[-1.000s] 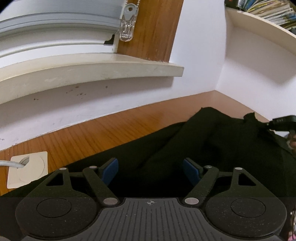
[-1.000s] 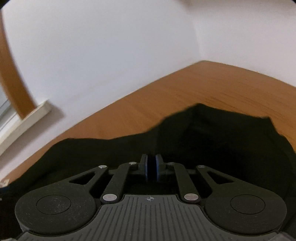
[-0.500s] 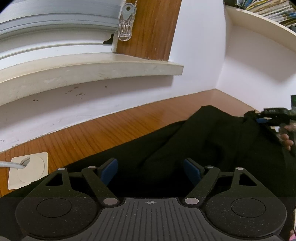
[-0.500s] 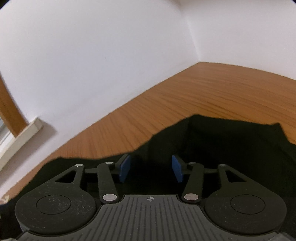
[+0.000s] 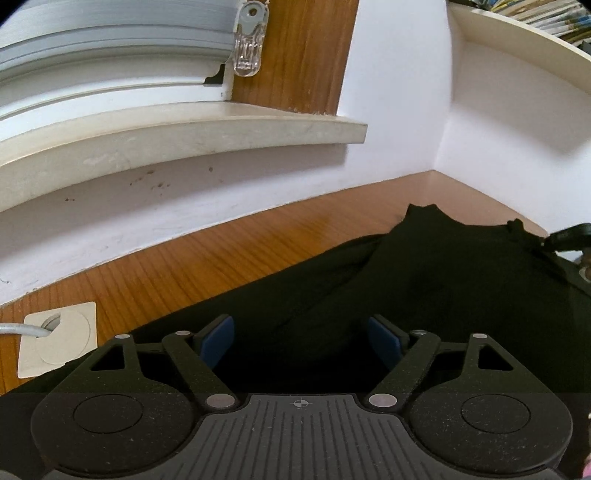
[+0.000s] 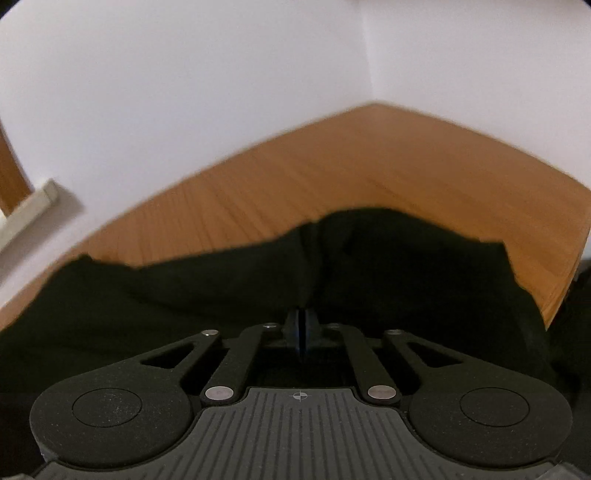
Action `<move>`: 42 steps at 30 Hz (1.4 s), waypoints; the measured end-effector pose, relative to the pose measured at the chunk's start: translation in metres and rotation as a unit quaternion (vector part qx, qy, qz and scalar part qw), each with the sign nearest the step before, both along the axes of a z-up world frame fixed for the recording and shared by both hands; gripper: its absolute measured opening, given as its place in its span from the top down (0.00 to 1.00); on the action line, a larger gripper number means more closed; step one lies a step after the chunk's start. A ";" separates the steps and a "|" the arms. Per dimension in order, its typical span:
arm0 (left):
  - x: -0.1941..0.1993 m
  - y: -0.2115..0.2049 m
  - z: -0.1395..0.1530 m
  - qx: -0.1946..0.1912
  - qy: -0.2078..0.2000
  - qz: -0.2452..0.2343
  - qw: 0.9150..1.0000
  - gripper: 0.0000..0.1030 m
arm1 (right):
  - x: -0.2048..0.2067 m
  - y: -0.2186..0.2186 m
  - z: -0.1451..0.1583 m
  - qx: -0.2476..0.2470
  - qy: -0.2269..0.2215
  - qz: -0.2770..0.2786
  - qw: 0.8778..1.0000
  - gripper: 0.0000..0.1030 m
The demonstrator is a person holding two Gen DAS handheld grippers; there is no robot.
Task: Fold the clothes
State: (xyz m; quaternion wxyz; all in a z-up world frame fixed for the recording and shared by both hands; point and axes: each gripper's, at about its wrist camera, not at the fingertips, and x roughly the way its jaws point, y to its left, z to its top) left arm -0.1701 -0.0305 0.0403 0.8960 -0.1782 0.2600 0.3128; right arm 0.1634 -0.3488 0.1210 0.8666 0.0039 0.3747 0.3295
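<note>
A black garment (image 5: 424, 280) lies spread on the wooden table (image 5: 229, 254). My left gripper (image 5: 301, 341) is open, its blue pads wide apart just above the cloth, holding nothing. In the right wrist view the same black garment (image 6: 369, 266) covers the near table, with a raised fold running toward the gripper. My right gripper (image 6: 303, 328) is shut on that fold of the garment. The right gripper's tip (image 5: 570, 234) shows at the right edge of the left wrist view, at the garment's far corner.
A white wall and a window sill (image 5: 177, 129) run along the table's far side. A white cable plate (image 5: 57, 338) with a grey cable sits on the table at the left. A shelf with books (image 5: 535, 22) hangs at the upper right. The table's right edge (image 6: 565, 291) is close.
My right gripper opened half a second ago and has now shut again on a fold of the garment. The left gripper has stayed open and nearly still.
</note>
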 end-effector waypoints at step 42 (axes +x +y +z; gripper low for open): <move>0.188 -0.022 0.021 -0.001 0.039 -0.221 0.975 0.93 | 0.040 -0.035 -0.019 0.122 -0.017 -0.010 0.992 0.93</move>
